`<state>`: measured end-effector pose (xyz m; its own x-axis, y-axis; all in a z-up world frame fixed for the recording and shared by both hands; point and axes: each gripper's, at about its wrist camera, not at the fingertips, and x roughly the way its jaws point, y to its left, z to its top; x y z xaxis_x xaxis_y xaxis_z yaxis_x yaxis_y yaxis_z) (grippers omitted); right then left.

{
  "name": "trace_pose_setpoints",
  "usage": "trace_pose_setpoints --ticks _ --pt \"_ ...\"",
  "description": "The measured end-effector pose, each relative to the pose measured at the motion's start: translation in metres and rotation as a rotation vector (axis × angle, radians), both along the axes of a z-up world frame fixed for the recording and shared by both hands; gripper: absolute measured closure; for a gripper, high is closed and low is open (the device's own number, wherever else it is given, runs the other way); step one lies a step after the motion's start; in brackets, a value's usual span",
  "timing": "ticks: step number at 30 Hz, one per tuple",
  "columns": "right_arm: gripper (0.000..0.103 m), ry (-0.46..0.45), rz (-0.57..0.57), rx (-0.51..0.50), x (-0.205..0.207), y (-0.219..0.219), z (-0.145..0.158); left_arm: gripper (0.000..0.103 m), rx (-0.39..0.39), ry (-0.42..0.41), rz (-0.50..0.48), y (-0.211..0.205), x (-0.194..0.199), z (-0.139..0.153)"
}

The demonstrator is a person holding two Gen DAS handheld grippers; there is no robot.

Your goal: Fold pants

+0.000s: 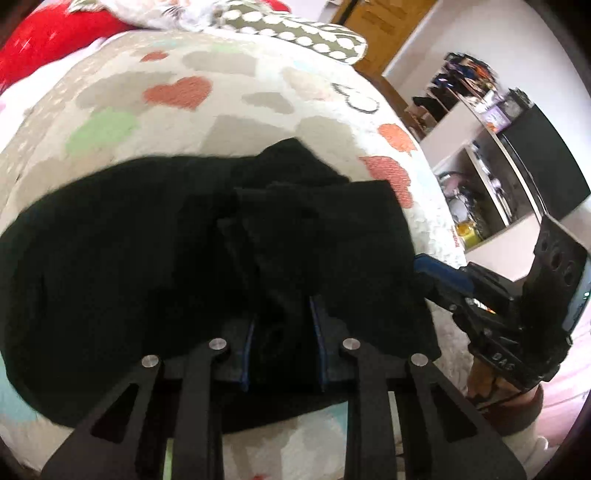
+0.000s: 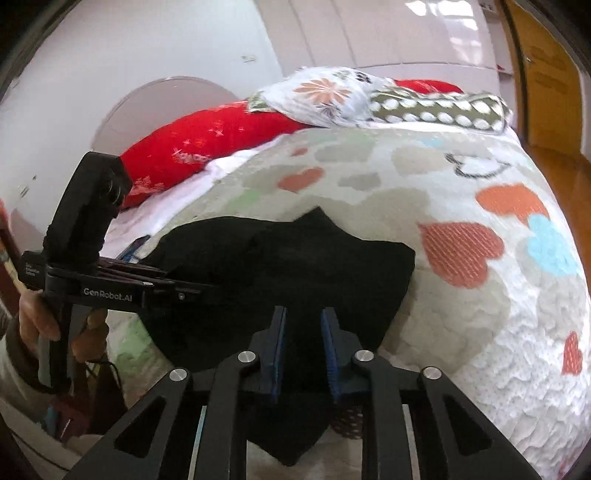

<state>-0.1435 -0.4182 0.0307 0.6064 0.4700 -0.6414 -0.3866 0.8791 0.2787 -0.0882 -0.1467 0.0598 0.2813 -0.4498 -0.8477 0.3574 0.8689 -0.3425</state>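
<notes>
Black pants (image 1: 147,258) lie bunched on a heart-patterned bedspread (image 1: 177,92); they also show in the right wrist view (image 2: 295,258). My left gripper (image 1: 282,317) is shut on a fold of the pants near their front edge. My right gripper (image 2: 303,317) is shut on the pants' near right edge, with cloth hanging between and below its blue pads (image 2: 328,343). In the left wrist view the right gripper (image 1: 428,269) grips the pants' right edge. In the right wrist view the left gripper (image 2: 207,286) enters the cloth from the left.
Red pillow (image 2: 207,144), floral pillow (image 2: 325,96) and a dotted cushion (image 2: 443,107) lie at the bed's head. Shelves with clutter (image 1: 476,192) and a dark screen (image 1: 546,162) stand right of the bed. A wooden door (image 1: 384,26) is beyond. A hand (image 2: 37,321) holds the left gripper.
</notes>
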Motion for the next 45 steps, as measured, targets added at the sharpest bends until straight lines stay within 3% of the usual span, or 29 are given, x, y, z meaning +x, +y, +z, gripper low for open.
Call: trace_pose_setpoints --ticks 3,6,8,12,15,23,28,33,36,37,42,45 --pt "0.082 0.042 0.006 -0.034 0.008 0.009 -0.017 0.074 0.018 0.004 0.003 -0.002 0.001 -0.012" --pt "0.082 0.073 -0.009 -0.054 0.013 0.013 -0.028 0.058 -0.013 0.013 0.033 0.003 0.002 -0.012" --pt "0.083 0.067 -0.014 -0.060 0.012 0.012 -0.025 0.042 0.016 -0.046 0.064 0.009 0.000 0.000" --pt "0.081 0.040 -0.030 -0.054 0.011 0.007 -0.012 0.034 0.000 -0.129 0.094 0.021 -0.004 0.026" --pt "0.073 0.022 -0.041 -0.045 0.019 0.008 -0.007 0.033 0.011 -0.151 0.084 0.015 -0.005 0.029" --pt "0.073 0.050 -0.034 -0.095 0.063 0.029 -0.019 0.033 0.111 -0.108 0.109 -0.005 -0.002 -0.012" --pt "0.075 0.070 -0.064 -0.080 0.081 0.027 -0.032 0.033 0.102 -0.102 0.111 -0.001 -0.002 -0.018" --pt "0.072 0.051 -0.056 -0.118 0.057 0.023 -0.010 0.033 0.081 -0.140 0.116 0.006 -0.008 0.002" --pt "0.054 0.023 -0.017 -0.124 0.029 0.024 0.001 0.033 0.094 -0.143 0.128 0.008 -0.004 0.000" --pt "0.053 0.019 -0.002 -0.133 0.018 0.025 0.002 0.033 0.101 -0.129 0.133 0.008 -0.003 -0.005" --pt "0.053 0.043 0.020 -0.246 -0.016 0.035 -0.026 0.029 0.105 -0.130 0.143 0.007 -0.005 -0.020" --pt "0.053 0.036 0.006 -0.240 -0.021 0.033 -0.033 0.029 0.123 -0.139 0.139 0.005 -0.008 -0.017"
